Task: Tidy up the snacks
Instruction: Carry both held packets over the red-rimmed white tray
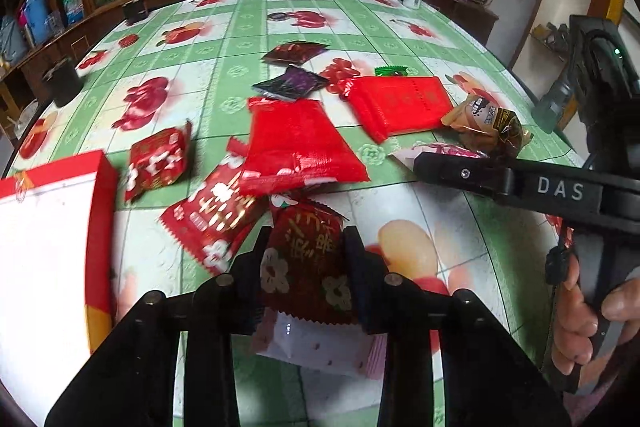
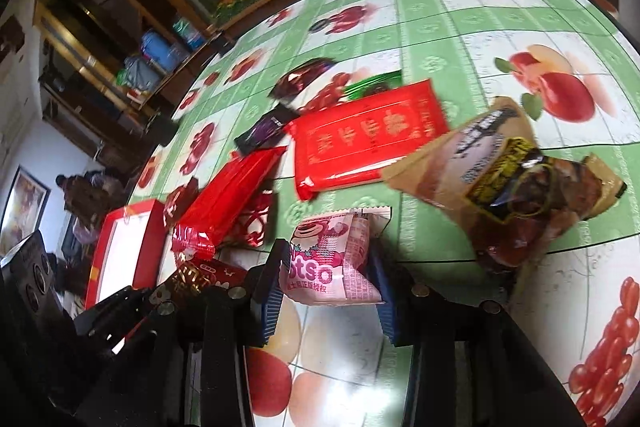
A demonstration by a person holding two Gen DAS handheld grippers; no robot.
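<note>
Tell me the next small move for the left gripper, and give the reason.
Probably carry it left and release over the open red box with white inside. The left gripper is already shut on a dark red flower-printed snack packet, and the box sits close on its left. The right gripper holds a pink cartoon-bear packet.

Dark red flowered snack packet (image 1: 306,259) clamped between left gripper (image 1: 307,259) fingers (image 1: 357,267), red packets scattered on fruit-patterned desk (image 1: 240,39), red-edged box (image 1: 52,267) at left
</note>
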